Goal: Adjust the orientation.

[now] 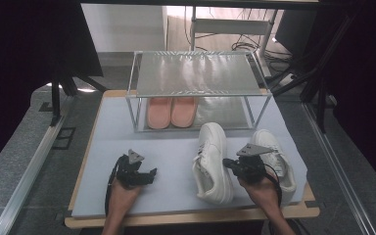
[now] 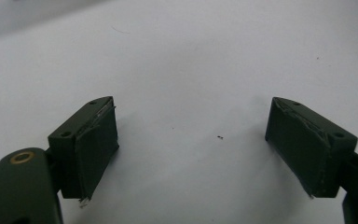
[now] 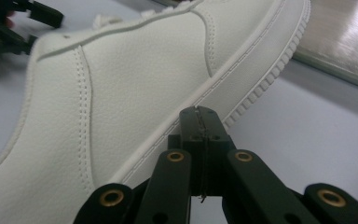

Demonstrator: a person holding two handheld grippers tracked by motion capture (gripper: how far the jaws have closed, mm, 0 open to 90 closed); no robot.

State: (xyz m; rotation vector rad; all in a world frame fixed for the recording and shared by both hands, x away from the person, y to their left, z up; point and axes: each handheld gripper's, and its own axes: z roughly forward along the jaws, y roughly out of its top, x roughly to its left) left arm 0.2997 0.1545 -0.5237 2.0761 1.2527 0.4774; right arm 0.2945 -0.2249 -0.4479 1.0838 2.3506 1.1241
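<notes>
Two tongs sit low on the tabletop (image 1: 176,161), with white shoes by the right one.

The left tongs (image 1: 144,175) are wide open and hold nothing; bare tabletop lies between the jaws. To their right stands a white shoe (image 1: 211,161). The right tongs (image 1: 234,165) are closed tight with nothing between them, their tip touching that shoe's sole edge. A second white shoe (image 1: 278,161) lies just right of these tongs. Pink slippers (image 1: 171,111) sit on the rack (image 1: 196,73) beyond.

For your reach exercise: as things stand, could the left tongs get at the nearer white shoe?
Probably yes: the left tongs stand open over bare mat, and nothing lies between them and the white shoe.
</notes>
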